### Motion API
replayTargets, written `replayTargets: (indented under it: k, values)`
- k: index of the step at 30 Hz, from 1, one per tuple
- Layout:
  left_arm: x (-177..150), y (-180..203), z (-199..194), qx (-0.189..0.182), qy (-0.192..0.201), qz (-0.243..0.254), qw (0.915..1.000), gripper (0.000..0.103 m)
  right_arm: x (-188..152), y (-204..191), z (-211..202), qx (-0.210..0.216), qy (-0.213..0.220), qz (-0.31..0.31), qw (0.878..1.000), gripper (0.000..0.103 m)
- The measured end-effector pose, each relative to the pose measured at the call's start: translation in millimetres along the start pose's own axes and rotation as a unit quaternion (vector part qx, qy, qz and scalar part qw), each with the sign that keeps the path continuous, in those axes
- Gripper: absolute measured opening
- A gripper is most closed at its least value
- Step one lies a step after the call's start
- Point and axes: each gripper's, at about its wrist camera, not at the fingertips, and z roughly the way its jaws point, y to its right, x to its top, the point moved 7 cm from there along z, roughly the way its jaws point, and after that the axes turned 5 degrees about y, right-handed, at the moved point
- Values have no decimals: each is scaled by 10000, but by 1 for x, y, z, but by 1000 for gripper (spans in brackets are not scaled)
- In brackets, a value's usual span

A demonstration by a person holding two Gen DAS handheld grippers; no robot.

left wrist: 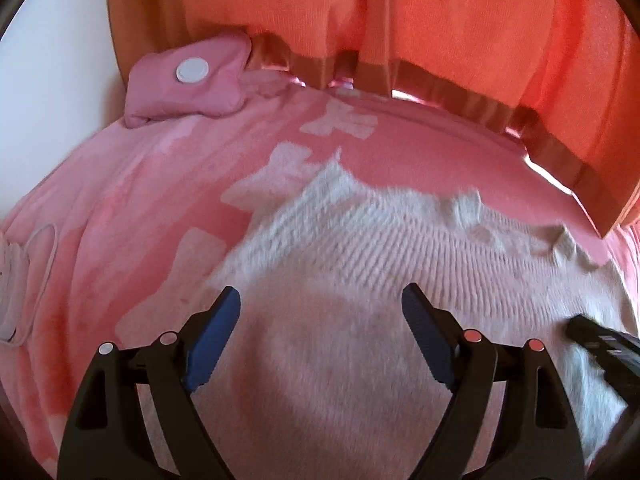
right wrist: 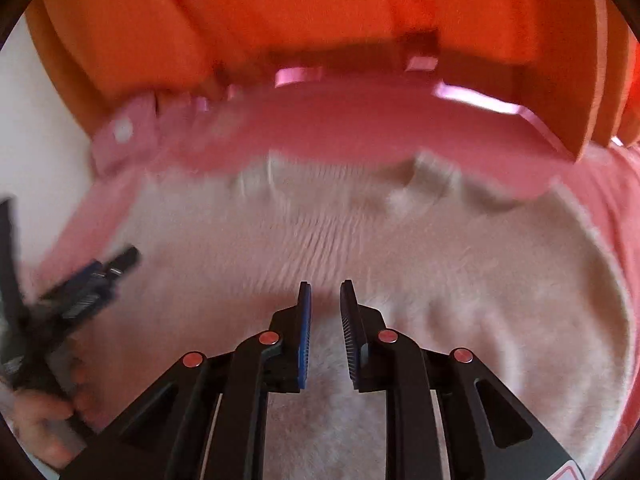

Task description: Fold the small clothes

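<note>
A small white fuzzy knit garment (left wrist: 360, 288) lies spread on a pink blanket (left wrist: 132, 216); it also fills the right wrist view (right wrist: 360, 240). My left gripper (left wrist: 322, 300) is wide open and empty, hovering just above the garment's near left part. My right gripper (right wrist: 325, 292) hovers above the garment's middle with a narrow gap between its fingers and nothing in it. The right gripper's tip shows in the left wrist view (left wrist: 600, 340). The left gripper shows blurred at the left of the right wrist view (right wrist: 92, 280).
A pink bow-shaped cushion (left wrist: 188, 80) with a white disc lies at the blanket's far left. Orange curtains (left wrist: 400, 12) hang along the far edge. A white cord (left wrist: 36, 276) lies on the blanket's left. A white wall (left wrist: 52, 60) is at far left.
</note>
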Motion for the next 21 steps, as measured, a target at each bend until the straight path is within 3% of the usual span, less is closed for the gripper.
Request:
replayTargets:
  k: [3,6,9,11,14,17,18,21]
  values:
    - [-8,-1,-1,-34,-114,12,9999,81,9,-11,-7,-121,282,-210,9993,19]
    - [-3,-10,-19,-175,140,-177,9996,81,13,-24,-27,530,509,47,9973,20]
    - [5,-46,-46,-241,579,-915,9938,86,9,-39,-32,652,576,-167,9961,20]
    - [2,-72,-54,-264,634,-1440,9872,89,3,-47,-26,605,434,-324,9967,20]
    - [-28,-107,-46,-447,88,-2309,9719,89,-6,-51,-12,515,145,-394,9978,20]
    - [-50,-113,-33,-592,-409,-2737,9591,89,-9,-51,-8,507,79,-381,9980,21]
    - [-56,-110,-30,-620,-519,-2741,9583,89,-9,-51,-8,516,78,-374,9979,21]
    - [-58,-101,-26,-573,-540,-2448,9664,89,-10,-50,-8,583,62,-281,9979,23]
